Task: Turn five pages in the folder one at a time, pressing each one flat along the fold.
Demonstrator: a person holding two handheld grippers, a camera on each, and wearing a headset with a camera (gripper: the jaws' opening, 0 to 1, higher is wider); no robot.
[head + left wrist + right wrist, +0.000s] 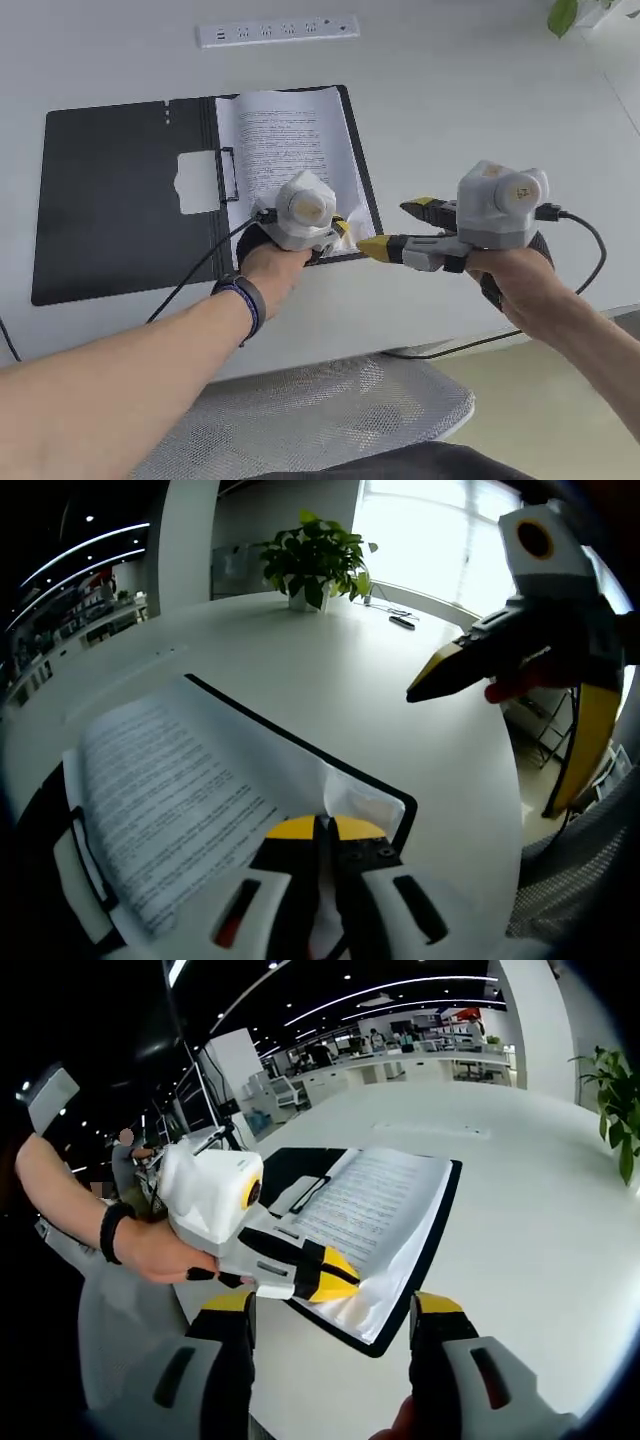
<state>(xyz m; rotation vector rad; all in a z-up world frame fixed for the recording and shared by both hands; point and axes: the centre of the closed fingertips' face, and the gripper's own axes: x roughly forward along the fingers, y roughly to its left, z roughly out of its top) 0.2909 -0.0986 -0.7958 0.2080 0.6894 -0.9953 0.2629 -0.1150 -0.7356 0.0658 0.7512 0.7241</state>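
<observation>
We had the white bench (450, 90) carrying the black folder (110, 200), lying open, with a printed page (290, 140) on its right half. The left tongs (325, 830) were clamped tight on that page's near right corner. The right tongs (398, 225) hung wide open just beside, gripping nothing. In the head view the pinched corner was mostly hidden behind the left tongs, and the print was too small to read.

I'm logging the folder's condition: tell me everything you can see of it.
The black folder lies open and flat on the white table, a white patch on its left cover, a clip by the spine, printed pages on its right half. The left gripper is shut on their lifted bottom-right corner.
</observation>
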